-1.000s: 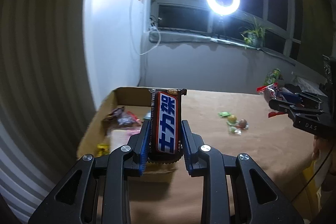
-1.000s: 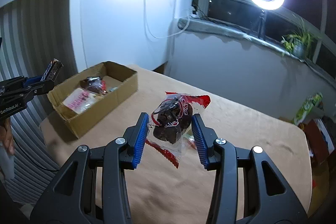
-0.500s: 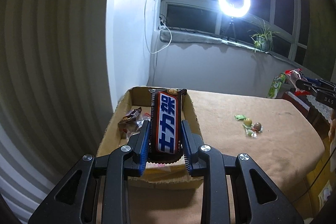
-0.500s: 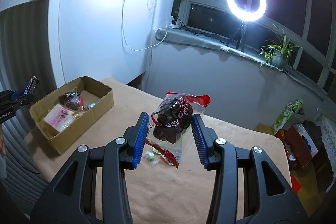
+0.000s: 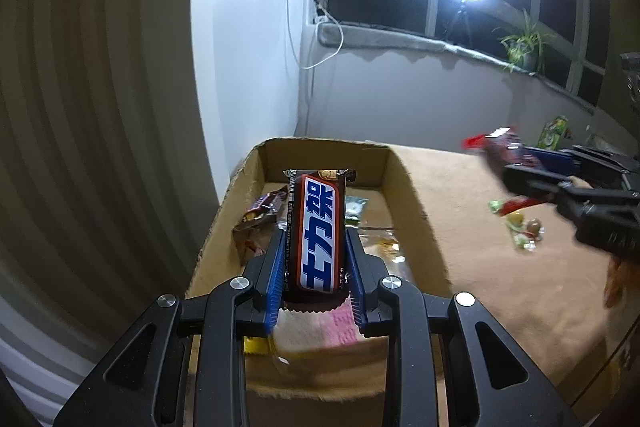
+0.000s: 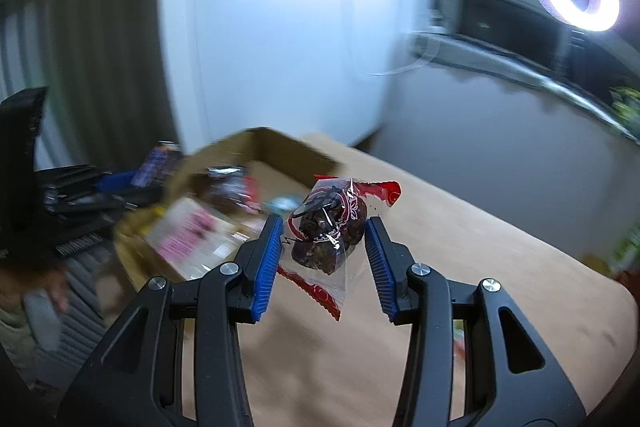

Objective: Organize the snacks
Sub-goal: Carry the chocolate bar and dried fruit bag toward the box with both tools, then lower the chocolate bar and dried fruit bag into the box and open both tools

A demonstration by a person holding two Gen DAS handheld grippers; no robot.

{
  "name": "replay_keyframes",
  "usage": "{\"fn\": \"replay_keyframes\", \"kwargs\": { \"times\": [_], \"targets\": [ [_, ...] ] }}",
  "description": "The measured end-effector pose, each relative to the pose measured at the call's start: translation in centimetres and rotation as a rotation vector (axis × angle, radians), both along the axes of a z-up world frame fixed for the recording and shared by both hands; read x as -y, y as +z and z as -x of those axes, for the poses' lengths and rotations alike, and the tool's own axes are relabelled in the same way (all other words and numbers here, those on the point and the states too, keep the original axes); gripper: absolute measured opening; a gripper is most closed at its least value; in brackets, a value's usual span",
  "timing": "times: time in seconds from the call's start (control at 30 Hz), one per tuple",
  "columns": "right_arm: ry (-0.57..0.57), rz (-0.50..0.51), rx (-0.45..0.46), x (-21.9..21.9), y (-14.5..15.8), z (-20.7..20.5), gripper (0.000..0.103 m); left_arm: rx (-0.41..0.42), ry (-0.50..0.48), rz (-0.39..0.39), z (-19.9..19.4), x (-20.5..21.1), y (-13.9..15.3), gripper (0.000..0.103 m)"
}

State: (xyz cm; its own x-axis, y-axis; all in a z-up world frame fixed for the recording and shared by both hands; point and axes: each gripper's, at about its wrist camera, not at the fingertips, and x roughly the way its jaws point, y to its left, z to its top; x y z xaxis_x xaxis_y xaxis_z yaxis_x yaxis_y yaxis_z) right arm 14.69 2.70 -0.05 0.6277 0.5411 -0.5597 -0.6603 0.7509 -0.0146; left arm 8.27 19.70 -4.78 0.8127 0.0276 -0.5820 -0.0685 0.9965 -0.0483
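1. While my left gripper [image 5: 316,269] clamps the bar [image 5: 317,233], it hangs above the box [image 5: 416,215].
2. My right gripper [image 6: 325,245] grips the bag [image 6: 329,227] over the table [image 6: 480,267], beside the box.

The left gripper [image 5: 316,267] tilts downward above the near end of the box [image 5: 404,187], its blue pads [image 5: 276,279] clamped on the sides of an upright bar [image 5: 318,235]. The right gripper [image 6: 326,247] also tilts downward, just right of the box, its jaws partly apart with a bag [image 6: 328,227] held between them. A blurred hand [image 5: 618,281] shows behind it.
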Motion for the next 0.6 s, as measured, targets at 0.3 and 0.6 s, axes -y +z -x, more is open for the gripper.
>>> {"fn": "replay_keyframes", "kwargs": {
  "times": [0.3, 0.6],
  "targets": [
    [0.139, -0.014, -0.006, -7.1, -1.5, -2.7, 0.045, -0.034, 0.035, -0.01, -2.2, -1.1, -1.3, 0.027],
    [0.102, -0.002, -0.057, -6.6, -4.0, -3.8, 0.061, -0.032, 0.072, -0.038, -1.8, -1.4, -1.4, 0.053]
  ]
}}
